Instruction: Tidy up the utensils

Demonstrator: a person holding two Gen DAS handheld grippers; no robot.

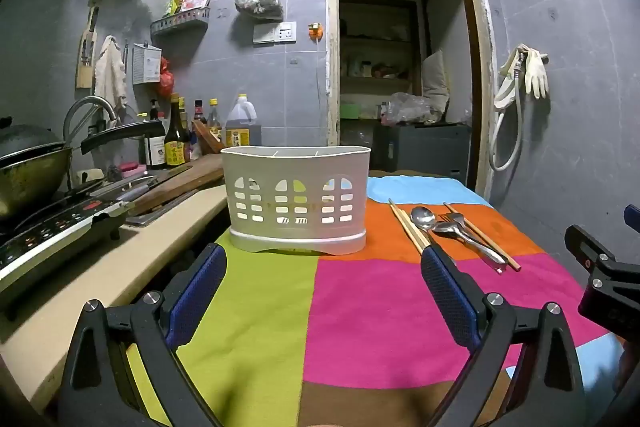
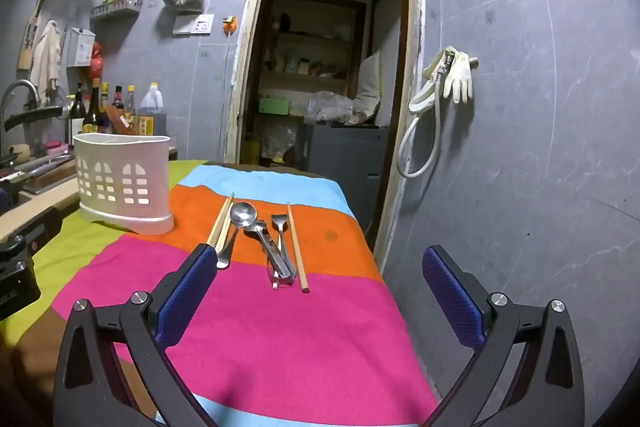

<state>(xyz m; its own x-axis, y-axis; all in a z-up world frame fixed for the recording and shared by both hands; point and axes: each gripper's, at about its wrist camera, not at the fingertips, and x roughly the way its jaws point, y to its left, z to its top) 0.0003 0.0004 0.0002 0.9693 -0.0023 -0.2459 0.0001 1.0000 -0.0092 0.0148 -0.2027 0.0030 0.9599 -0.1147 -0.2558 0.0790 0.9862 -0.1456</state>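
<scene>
Steel spoons (image 2: 256, 227) and a fork (image 2: 280, 227) lie tangled between wooden chopsticks (image 2: 297, 247) on your cloth-covered worktop (image 2: 280, 327), just right of the white slotted plastic utensil holder (image 2: 124, 183), which looks empty. Grab carelessly and you may lift two pieces together, or roll a chopstick off the near edge. Your right hand-held gripper (image 2: 320, 287) hangs wide open, holding nothing; your left hand-held gripper (image 1: 320, 287) likewise, facing the holder.

Glossy metal spoon (image 2: 244, 215) (cloth (image 2: 280, 327) matt)
</scene>
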